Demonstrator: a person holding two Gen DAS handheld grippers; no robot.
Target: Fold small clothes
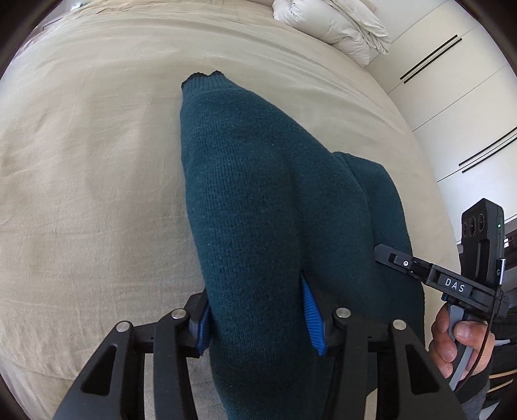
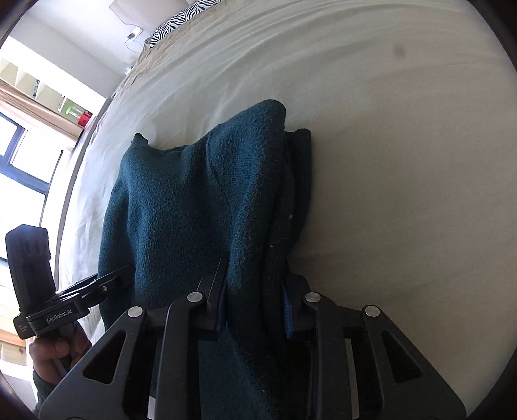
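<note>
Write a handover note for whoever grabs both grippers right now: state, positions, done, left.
Left gripper: jaws shut on the teal sweater.
Right gripper: jaws shut on the same sweater, on a bunched, layered part.
Sweater: near edge lifted in both grippers, far end lying on the beige bed sheet. White duvet piled at the far corner.
Done: both grips taken; some layering on the right side.
Left: probably carry the held edge over, lay it flat, release.

Matte black two-finger left gripper [image 1: 258, 310] with blue ribbed pads [image 1: 311, 316], silver pivot screws, right gripper [image 2: 253, 307] alike, bare-skinned hand [image 1: 452, 339] at four o'clock, possibly dark-sleeved.
</note>
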